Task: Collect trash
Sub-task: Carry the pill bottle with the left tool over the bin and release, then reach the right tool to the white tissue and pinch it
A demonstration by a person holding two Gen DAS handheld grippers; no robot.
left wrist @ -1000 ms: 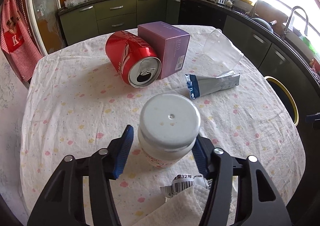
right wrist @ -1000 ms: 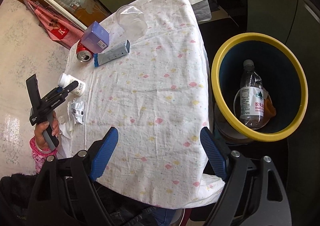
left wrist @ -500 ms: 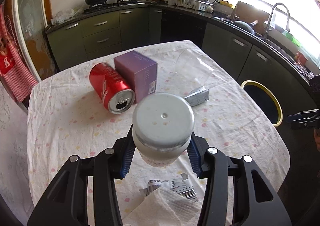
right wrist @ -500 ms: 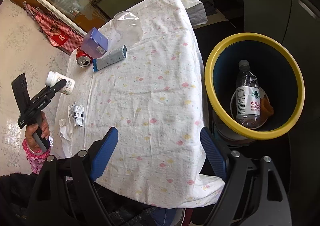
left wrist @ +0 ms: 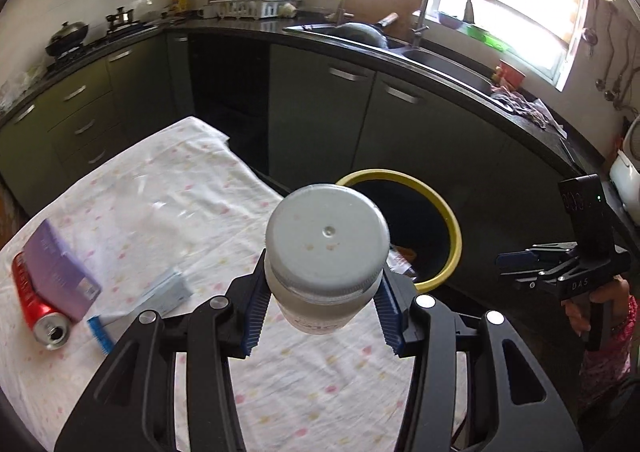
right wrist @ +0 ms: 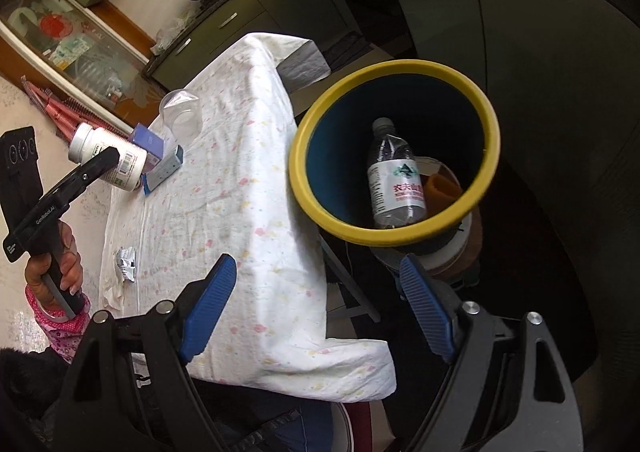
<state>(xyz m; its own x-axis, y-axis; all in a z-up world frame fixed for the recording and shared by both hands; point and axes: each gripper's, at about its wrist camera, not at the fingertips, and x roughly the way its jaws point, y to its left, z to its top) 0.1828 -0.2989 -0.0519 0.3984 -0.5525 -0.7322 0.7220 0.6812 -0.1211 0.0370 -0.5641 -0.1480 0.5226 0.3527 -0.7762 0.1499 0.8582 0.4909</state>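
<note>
White pill bottle (left wrist: 326, 258) gripped in left fingers (left wrist: 253, 302) above tablecloth edge (left wrist: 264, 182), near yellow-rimmed bin (left wrist: 454, 226) (right fingers (right wrist: 208, 310) wide, empty).

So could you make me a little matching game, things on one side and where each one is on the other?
Things:
1. white pill bottle
2. water bottle
3. red soda can
4. crumpled wrapper

Places:
A. lying on its side beside the purple box
B. near the table's edge by the person's hand
C. clamped in the left gripper
D. inside the yellow-rimmed bin

Pairs: 1-C, 2-D, 3-A, 4-B
</note>
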